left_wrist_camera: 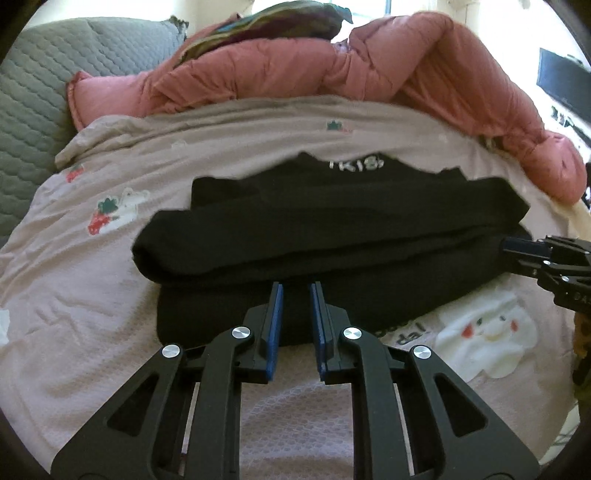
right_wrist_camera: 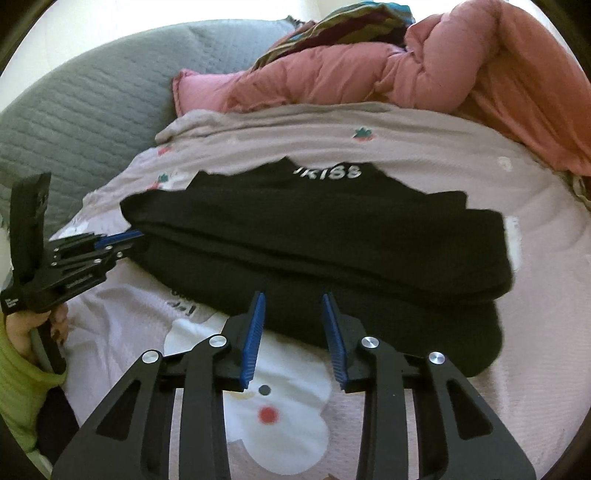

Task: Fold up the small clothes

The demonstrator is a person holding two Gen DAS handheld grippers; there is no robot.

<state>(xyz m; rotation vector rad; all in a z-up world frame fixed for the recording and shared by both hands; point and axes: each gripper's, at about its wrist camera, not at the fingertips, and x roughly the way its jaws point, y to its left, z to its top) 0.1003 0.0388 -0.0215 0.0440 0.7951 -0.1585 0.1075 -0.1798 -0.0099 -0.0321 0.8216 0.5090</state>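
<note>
One black garment (left_wrist_camera: 332, 229), folded into stacked layers, lies mid-bed on the pale pink blanket (left_wrist_camera: 92, 295). Layer count is hard to make out: black on black, folds merge. White lettering at its far edge is partly cut off by a fold: reads "KISS"-like in the right wrist view (right_wrist_camera: 327, 170), first letter hidden. More print on the blanket near the garment's near edge (left_wrist_camera: 410, 332), upside down and partly covered, not readable.

Left gripper (left_wrist_camera: 297, 291): blue pads a small gap apart, nothing between them, tips over the garment's near edge. Contact with the cloth cannot be told. In the right wrist view the same left gripper (right_wrist_camera: 127, 242) sits at the garment's left end, tips touching or just beside it. The holding hand (right_wrist_camera: 22, 332) is mostly cut off by the frame edge, green sleeve (right_wrist_camera: 18, 387) below it.

Right gripper (right_wrist_camera: 293, 299): pads wider apart, empty, tips at the garment's near edge. In the left wrist view only its front shows (left_wrist_camera: 524, 251), at the garment's right end, rest cropped.

Behind the blanket, along the bed's far edge: one pink quilted duvet (left_wrist_camera: 280, 74), bunched, and one striped dark cloth (left_wrist_camera: 280, 22) on top, partly hidden. Grey quilted cover (left_wrist_camera: 33, 96) at far left. Cartoon face print (right_wrist_camera: 273, 406) on the blanket, partly hidden under the right gripper.
</note>
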